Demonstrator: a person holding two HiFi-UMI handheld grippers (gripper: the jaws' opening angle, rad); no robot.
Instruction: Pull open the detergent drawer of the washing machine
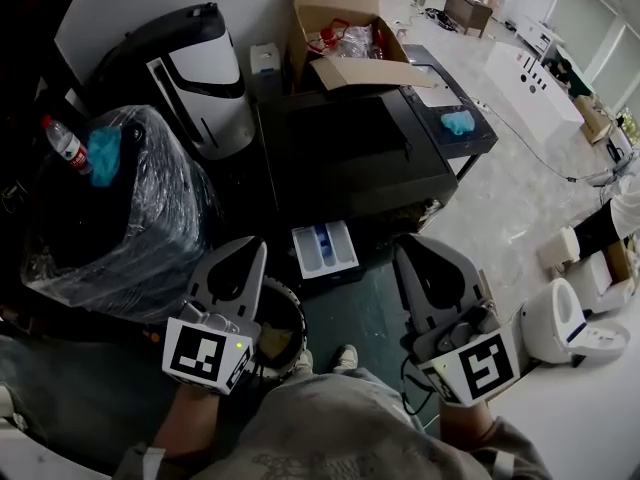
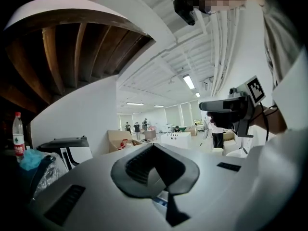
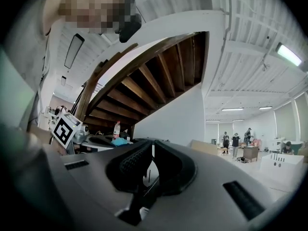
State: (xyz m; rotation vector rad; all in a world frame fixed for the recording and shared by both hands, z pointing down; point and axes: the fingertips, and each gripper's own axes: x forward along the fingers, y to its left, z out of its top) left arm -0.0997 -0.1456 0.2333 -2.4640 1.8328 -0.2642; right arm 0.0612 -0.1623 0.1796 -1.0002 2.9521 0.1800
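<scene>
The black washing machine (image 1: 350, 158) stands below me in the head view. Its white detergent drawer (image 1: 325, 250), with a blue insert, sticks out of the front, pulled open. Both grippers hang in the air on my side of it and touch nothing. My left gripper (image 1: 255, 248) is left of the drawer, its jaws together and empty (image 2: 153, 147). My right gripper (image 1: 402, 245) is right of the drawer, also shut with nothing held (image 3: 152, 147). Both gripper views look level across the room.
An open cardboard box (image 1: 340, 23) and a blue cloth (image 1: 458, 121) lie on the machine's top. A plastic-wrapped bundle (image 1: 120, 218) with a water bottle (image 1: 65, 146) stands at the left, and a black-and-white appliance (image 1: 200, 68) behind it. A white device (image 1: 560, 318) sits on the floor at the right.
</scene>
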